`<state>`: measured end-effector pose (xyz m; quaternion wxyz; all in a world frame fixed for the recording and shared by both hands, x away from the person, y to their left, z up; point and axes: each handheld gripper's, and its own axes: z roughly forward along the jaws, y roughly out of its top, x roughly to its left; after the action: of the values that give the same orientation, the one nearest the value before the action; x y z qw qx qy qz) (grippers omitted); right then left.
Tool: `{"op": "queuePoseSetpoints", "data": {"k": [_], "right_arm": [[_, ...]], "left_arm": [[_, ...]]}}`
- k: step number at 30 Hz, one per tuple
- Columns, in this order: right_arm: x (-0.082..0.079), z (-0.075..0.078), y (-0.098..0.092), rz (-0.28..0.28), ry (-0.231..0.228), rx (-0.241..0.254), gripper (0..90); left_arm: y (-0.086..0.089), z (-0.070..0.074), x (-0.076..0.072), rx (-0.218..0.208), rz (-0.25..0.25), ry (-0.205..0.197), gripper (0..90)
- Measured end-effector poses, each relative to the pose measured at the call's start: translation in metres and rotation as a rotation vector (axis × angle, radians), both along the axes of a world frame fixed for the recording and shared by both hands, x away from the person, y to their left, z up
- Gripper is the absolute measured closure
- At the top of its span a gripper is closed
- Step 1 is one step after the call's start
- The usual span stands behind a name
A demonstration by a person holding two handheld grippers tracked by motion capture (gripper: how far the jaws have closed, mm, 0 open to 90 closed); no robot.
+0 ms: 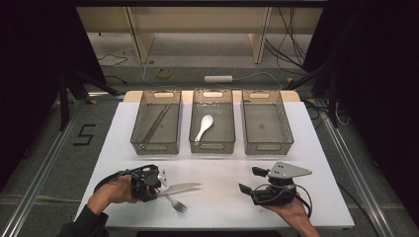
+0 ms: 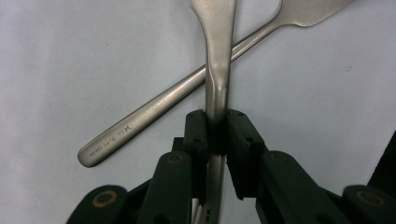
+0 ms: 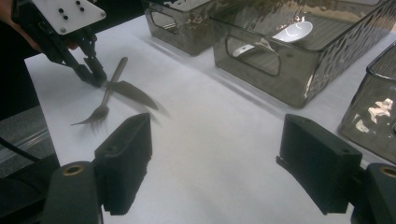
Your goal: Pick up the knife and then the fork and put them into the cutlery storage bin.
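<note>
A metal knife (image 1: 183, 187) lies on the white table near the front left, its blade pointing right. My left gripper (image 1: 159, 190) is shut on the knife's handle (image 2: 219, 56), with the pads pressed on both sides of it. A metal fork (image 1: 175, 202) lies crossed beneath the knife (image 3: 133, 95), tines toward the person. Its handle (image 2: 154, 109) runs diagonally past the jaws. My right gripper (image 1: 249, 179) is at the front right, open, with bare table between its fingers (image 3: 123, 154). The left gripper (image 3: 95, 74) and the fork (image 3: 105, 100) appear far off in the right gripper view.
Three dark see-through bins stand in a row at the back. The left bin (image 1: 154, 146) holds long thin sticks (image 1: 157, 123), the middle bin (image 1: 212, 147) holds a white spoon (image 1: 203, 127), and the right bin (image 1: 269, 148) holds nothing. The table edge (image 1: 222, 226) runs close by both hands.
</note>
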<state>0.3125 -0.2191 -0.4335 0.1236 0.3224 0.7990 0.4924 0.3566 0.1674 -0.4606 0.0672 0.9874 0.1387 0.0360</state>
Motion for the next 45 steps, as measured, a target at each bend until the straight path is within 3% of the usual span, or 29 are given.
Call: {"op": "queuePoseSetpoints", "data": {"k": [4, 13, 19, 24, 31, 40, 45], "right_arm": [[0.000, 0.000, 0.000, 0.003, 0.000, -0.001, 26.1], [0.000, 0.000, 0.000, 0.003, 0.000, 0.002, 26.2], [-0.001, 0.001, 0.000, 0.007, -0.002, 0.007, 26.2], [-0.003, 0.002, 0.006, 0.034, -0.012, 0.003, 26.2], [-0.013, 0.006, 0.027, 0.117, -0.069, -0.049, 26.1], [-0.020, 0.010, 0.044, 0.192, -0.110, -0.086, 27.7], [-0.023, 0.010, 0.055, 0.230, -0.137, -0.133, 27.8]], "left_arm": [[0.002, 0.001, 0.001, -0.008, 0.010, 0.008, 79.1], [0.005, 0.004, 0.007, -0.066, 0.109, 0.028, 79.5], [0.000, 0.013, 0.008, -0.154, 0.184, 0.052, 79.5], [-0.012, 0.020, 0.006, -0.193, 0.162, 0.102, 79.5], [-0.040, 0.029, 0.008, -0.220, 0.137, 0.138, 79.5], [-0.073, 0.035, 0.015, -0.208, 0.105, 0.165, 79.5], [-0.086, 0.038, 0.017, -0.196, 0.086, 0.170, 79.5]]}}
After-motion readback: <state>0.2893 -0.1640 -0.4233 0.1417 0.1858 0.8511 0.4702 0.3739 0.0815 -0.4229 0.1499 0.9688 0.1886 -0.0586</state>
